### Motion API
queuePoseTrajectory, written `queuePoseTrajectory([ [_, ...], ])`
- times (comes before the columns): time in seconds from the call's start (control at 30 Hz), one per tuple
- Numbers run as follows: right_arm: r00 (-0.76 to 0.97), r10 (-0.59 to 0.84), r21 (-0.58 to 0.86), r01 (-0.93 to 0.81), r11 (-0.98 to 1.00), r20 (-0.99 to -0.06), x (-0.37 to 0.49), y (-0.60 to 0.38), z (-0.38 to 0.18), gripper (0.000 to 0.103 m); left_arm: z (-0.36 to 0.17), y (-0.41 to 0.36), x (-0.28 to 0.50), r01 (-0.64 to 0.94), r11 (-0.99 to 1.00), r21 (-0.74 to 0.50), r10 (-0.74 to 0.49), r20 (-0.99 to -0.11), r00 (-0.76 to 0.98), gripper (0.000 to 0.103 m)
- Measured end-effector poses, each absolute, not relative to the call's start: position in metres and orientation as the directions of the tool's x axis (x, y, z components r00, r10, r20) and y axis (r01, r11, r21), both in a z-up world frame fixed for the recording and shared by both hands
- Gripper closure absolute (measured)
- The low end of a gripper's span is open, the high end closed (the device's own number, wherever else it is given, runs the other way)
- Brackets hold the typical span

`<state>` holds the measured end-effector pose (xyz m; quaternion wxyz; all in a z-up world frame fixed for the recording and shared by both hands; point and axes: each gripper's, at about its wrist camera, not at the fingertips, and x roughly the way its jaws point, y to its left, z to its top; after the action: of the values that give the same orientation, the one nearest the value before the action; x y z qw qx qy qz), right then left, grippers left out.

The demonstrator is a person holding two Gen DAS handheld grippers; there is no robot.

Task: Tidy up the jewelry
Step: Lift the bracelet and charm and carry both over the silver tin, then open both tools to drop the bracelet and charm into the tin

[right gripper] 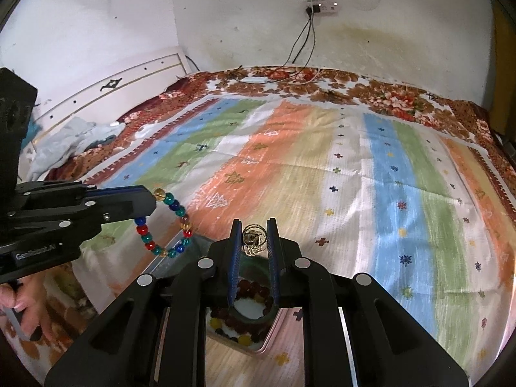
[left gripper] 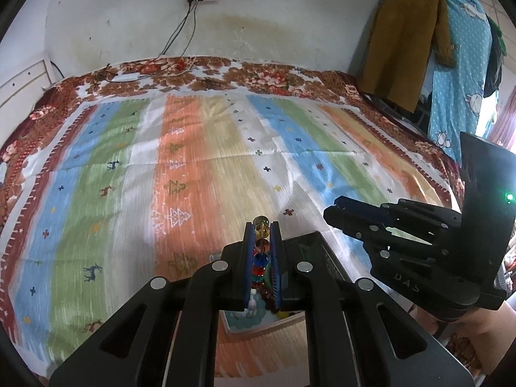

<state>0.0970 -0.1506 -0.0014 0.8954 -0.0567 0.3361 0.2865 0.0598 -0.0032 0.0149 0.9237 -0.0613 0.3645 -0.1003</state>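
My left gripper (left gripper: 262, 225) is shut on a bracelet of coloured glass beads (left gripper: 260, 251), held edge-on between its blue pads. In the right wrist view the same bead bracelet (right gripper: 164, 225) hangs as a loop from the left gripper (right gripper: 151, 200). My right gripper (right gripper: 254, 222) is shut on a small bunch of thin gold rings (right gripper: 254, 242). Below both grippers lies an open jewelry box (right gripper: 254, 351) holding dark red bead strands (right gripper: 251, 288) and a green bangle (right gripper: 254, 322). The right gripper (left gripper: 332, 213) shows at the right of the left wrist view, beside the box (left gripper: 258, 330).
A striped cloth (left gripper: 225, 161) covers the bed, with a floral blanket (left gripper: 264, 77) along its far edge. A power strip (right gripper: 321, 8) with cables hangs on the wall. Clothes (left gripper: 406, 48) hang at the right, a white headboard (right gripper: 96, 96) stands at the left. A hand (right gripper: 25, 306) grips the left handle.
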Motion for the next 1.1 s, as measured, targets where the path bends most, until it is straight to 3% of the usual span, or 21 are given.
queuePoseTrajectory([
  [0.2, 0.567, 0.503, 0.123, -0.575, 0.809, -0.652, 0.091, -0.148, -0.006, 0.087, 0.01, -0.006, 0.058, 0.131, 0.975, -0.18, -0.219, -0.674, 0.706, 0.093],
  [0.23, 0.561, 0.508, 0.13, -0.578, 0.806, -0.654, 0.092, -0.148, -0.006, 0.085, 0.01, -0.007, 0.057, 0.125, 0.977, -0.172, -0.209, -0.675, 0.707, 0.088],
  [0.3, 0.554, 0.515, 0.144, -0.577, 0.804, -0.654, 0.09, -0.15, -0.006, 0.069, 0.01, -0.006, 0.055, 0.117, 0.98, -0.159, -0.195, -0.673, 0.713, 0.081],
  [0.5, 0.571, 0.505, 0.149, -0.555, 0.818, -0.647, 0.085, -0.16, -0.004, 0.064, 0.01, -0.002, 0.049, 0.106, 0.981, -0.162, -0.189, -0.675, 0.713, 0.079],
  [0.67, 0.599, 0.495, 0.144, -0.536, 0.832, -0.629, 0.076, -0.172, 0.0, 0.052, 0.007, -0.002, 0.038, 0.098, 0.985, -0.142, -0.169, -0.68, 0.714, 0.064],
  [1.1, 0.597, 0.502, 0.176, -0.519, 0.836, -0.625, 0.058, -0.197, 0.0, 0.025, 0.004, -0.004, 0.012, 0.08, 0.991, -0.105, -0.131, -0.684, 0.717, 0.035],
])
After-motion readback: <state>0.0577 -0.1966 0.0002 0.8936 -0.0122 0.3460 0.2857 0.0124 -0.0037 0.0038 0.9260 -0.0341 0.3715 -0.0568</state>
